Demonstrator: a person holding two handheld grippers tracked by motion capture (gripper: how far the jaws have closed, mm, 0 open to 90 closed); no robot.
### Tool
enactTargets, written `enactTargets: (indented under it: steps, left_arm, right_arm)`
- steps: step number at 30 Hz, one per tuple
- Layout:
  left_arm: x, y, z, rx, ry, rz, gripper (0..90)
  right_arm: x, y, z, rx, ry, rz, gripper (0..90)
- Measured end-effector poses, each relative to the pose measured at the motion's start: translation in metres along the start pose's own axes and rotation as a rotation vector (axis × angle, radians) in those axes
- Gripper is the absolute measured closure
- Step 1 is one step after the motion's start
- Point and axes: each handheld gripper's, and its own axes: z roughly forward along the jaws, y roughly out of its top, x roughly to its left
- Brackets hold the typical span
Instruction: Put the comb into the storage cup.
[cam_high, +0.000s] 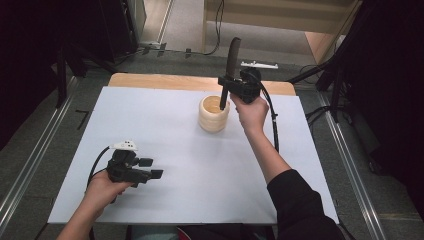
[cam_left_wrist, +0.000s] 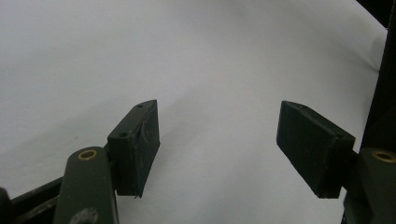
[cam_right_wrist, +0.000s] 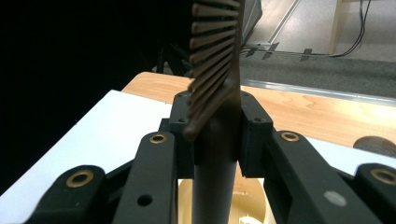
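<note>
A dark brown comb (cam_high: 231, 67) stands upright over a round, pale wooden cup (cam_high: 214, 114) at the back middle of the white table. My right gripper (cam_high: 226, 82) is shut on the comb's handle, and the handle's lower end dips into the cup's mouth. In the right gripper view the comb (cam_right_wrist: 215, 70) rises between the two pads (cam_right_wrist: 182, 126), teeth pointing left, with the cup (cam_right_wrist: 252, 200) below. My left gripper (cam_high: 151, 168) rests low at the front left, held in a hand. In its own view the left gripper (cam_left_wrist: 218, 140) is open with bare white surface between its fingers.
The white sheet (cam_high: 165, 150) covers most of the table, with a wooden strip (cam_high: 170, 81) showing along the far edge. Dark stands and cables (cam_high: 325, 70) surround the table on the floor. The person's right forearm in a black sleeve (cam_high: 295, 200) crosses the front right.
</note>
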Motion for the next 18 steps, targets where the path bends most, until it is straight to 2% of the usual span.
enactTargets:
  steps: [3,7,18]
  left_arm:
    - [-0.001,0.001,-0.001,-0.009,0.01,0.013,30.4]
    - [-0.001,0.001,-0.001,-0.011,0.004,0.013,30.5]
    - [0.001,0.001,0.001,-0.002,-0.001,0.007,30.4]
  right_arm:
    - [0.001,0.003,0.007,-0.012,-0.011,-0.017,69.8]
    - [0.002,0.003,0.015,-0.023,-0.024,-0.024,69.7]
    - [-0.001,-0.004,0.03,0.003,-0.039,-0.043,69.7]
